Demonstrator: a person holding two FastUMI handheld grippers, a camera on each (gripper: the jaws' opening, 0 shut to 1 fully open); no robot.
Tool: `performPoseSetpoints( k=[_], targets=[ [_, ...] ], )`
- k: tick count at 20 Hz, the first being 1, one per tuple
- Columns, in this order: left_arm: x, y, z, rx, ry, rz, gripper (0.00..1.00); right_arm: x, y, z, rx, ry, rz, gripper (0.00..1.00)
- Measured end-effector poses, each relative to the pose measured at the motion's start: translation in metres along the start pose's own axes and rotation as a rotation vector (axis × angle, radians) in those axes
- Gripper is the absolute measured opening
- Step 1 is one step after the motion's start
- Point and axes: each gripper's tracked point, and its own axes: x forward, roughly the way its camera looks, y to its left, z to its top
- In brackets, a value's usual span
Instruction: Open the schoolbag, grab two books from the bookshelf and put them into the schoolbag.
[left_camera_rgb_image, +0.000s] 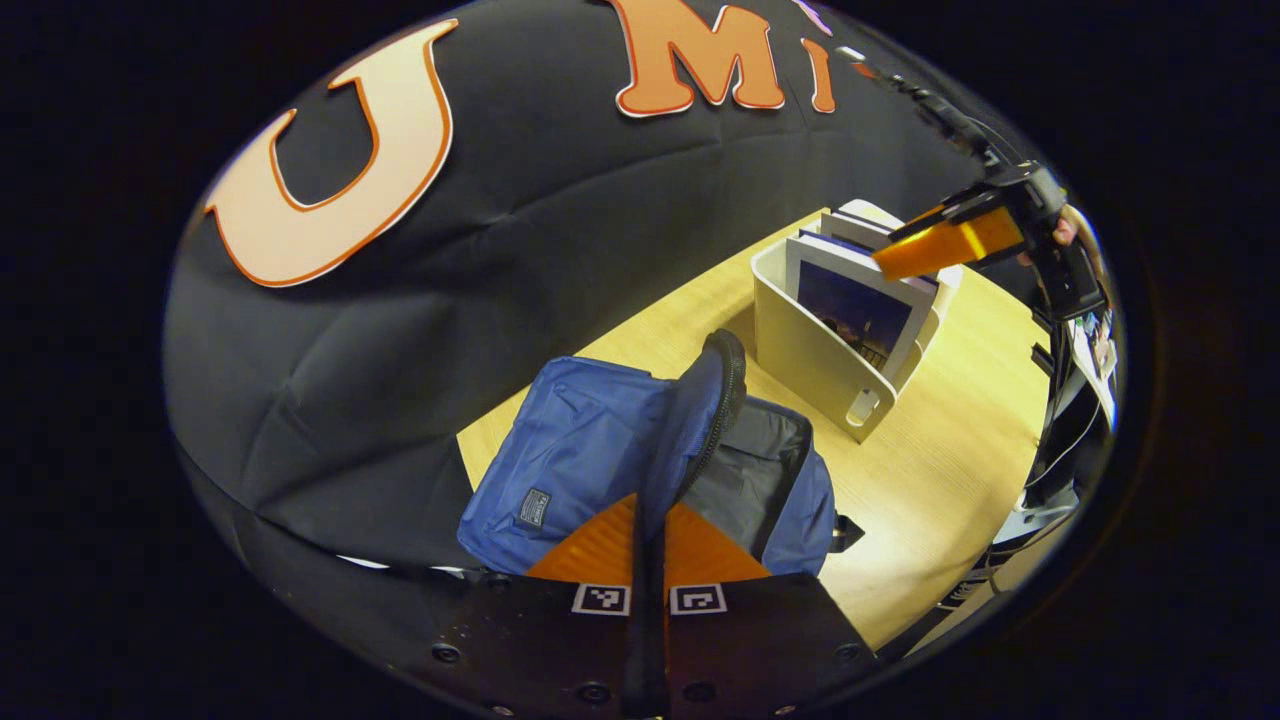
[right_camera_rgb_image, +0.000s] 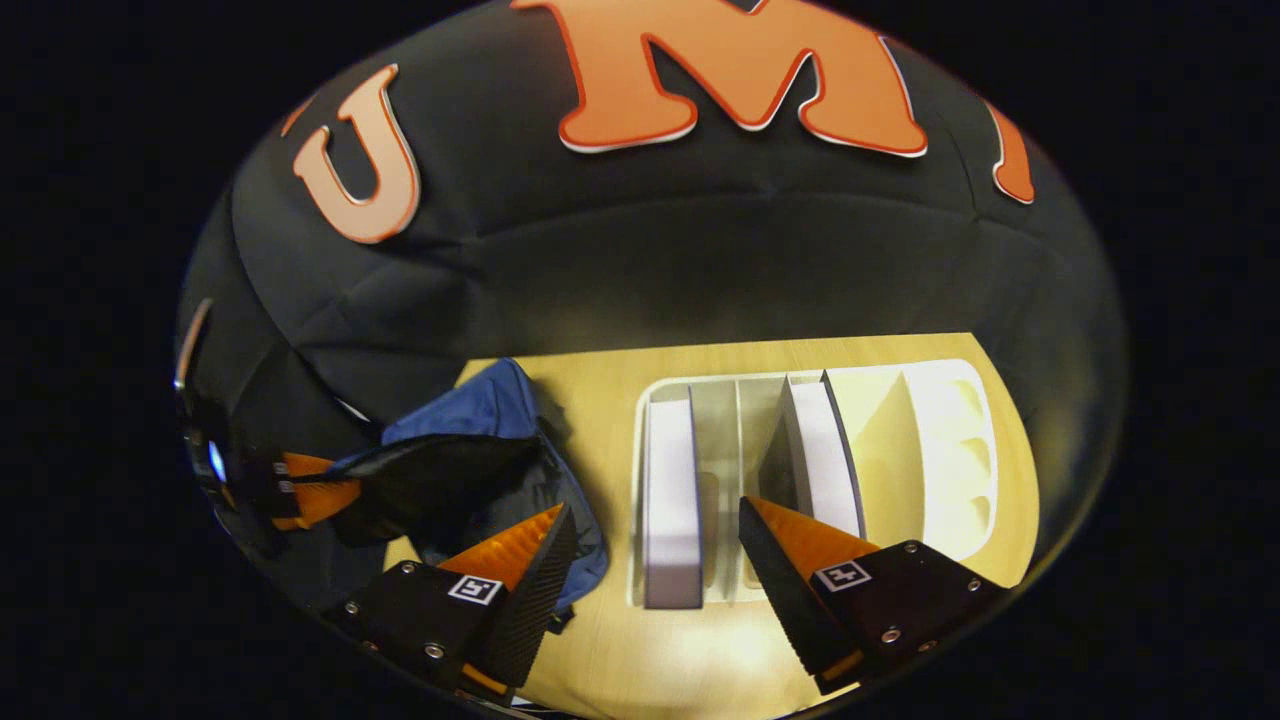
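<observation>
Holding the flap of the blue schoolbag (left_camera_rgb_image: 590, 450), my left gripper (left_camera_rgb_image: 650, 560) has its two fingers pressed together on a dark strip of the bag's opened edge, which runs up between them in the left gripper view. Just beyond the fingertips I see the bag's mouth standing open, its grey lining (left_camera_rgb_image: 745, 470) exposed and the zipper edge (left_camera_rgb_image: 725, 390) lifted upright. The bag sits on the pale wooden table (left_camera_rgb_image: 930, 470), near the booth's black cloth wall.

Farther along the table, to the right of the bag and apart from it, stands the cream bookshelf (left_camera_rgb_image: 810, 350), a slotted desktop rack with books leaning in it; the front book (left_camera_rgb_image: 855, 310) shows a dark cover. Above the rack I see my right gripper (left_camera_rgb_image: 950, 240), held by a hand (left_camera_rgb_image: 1065, 232).

In the right gripper view, my right gripper (right_camera_rgb_image: 650, 545) has its fingers spread wide apart, gripping nothing, poised over the bookshelf (right_camera_rgb_image: 940, 420). One book (right_camera_rgb_image: 670, 490) stands in the left slot between the fingertips, and a second book (right_camera_rgb_image: 825, 450) stands in a slot farther right. To the left lies the schoolbag (right_camera_rgb_image: 480, 410), with my left gripper (right_camera_rgb_image: 310, 490) at its flap.
</observation>
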Motion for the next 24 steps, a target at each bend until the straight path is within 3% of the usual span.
performPoseSetpoints(
  k=[4, 7, 8, 9, 10, 13, 15, 17, 18, 19, 24],
  targets=[
    [0.001, 0.004, 0.001, -0.009, -0.01, -0.008, 0.0, 0.03, 0.015, -0.01, 0.008, 0.097, 0.02, 0.97],
    [0.001, 0.005, 0.0, -0.008, -0.008, -0.015, 0.0, 0.041, 0.01, -0.013, -0.013, 0.129, -0.031, 0.97],
    [0.002, 0.006, -0.001, -0.006, -0.007, -0.017, 0.0, 0.043, 0.01, -0.016, -0.01, 0.141, -0.033, 0.9],
    [0.002, 0.006, -0.001, -0.004, -0.006, -0.018, 0.0, 0.044, 0.009, -0.018, -0.007, 0.155, -0.039, 0.77],
    [0.003, 0.006, 0.0, -0.001, -0.004, -0.019, 0.0, 0.046, 0.005, -0.02, -0.012, 0.168, -0.058, 0.84],
    [0.004, 0.006, 0.002, 0.002, -0.002, -0.022, 0.0, 0.051, -0.008, -0.033, -0.032, 0.234, -0.104, 0.74],
    [0.005, 0.006, 0.001, 0.001, 0.0, -0.025, 0.0, 0.055, -0.012, -0.038, -0.028, 0.259, -0.107, 0.43],
    [0.004, 0.006, 0.0, -0.004, 0.0, -0.027, 0.0, 0.051, -0.013, -0.036, -0.012, 0.261, -0.1, 0.39],
    [0.005, 0.006, 0.0, -0.006, -0.002, -0.028, 0.0, 0.048, -0.012, -0.032, -0.004, 0.253, -0.094, 0.48],
    [0.004, 0.005, 0.0, -0.009, -0.001, -0.029, 0.0, 0.045, -0.014, -0.028, 0.0, 0.246, -0.089, 0.37],
    [0.007, 0.006, -0.003, -0.02, 0.004, -0.038, 0.0, 0.002, -0.027, 0.006, 0.05, 0.122, -0.059, 0.36]
  ],
)
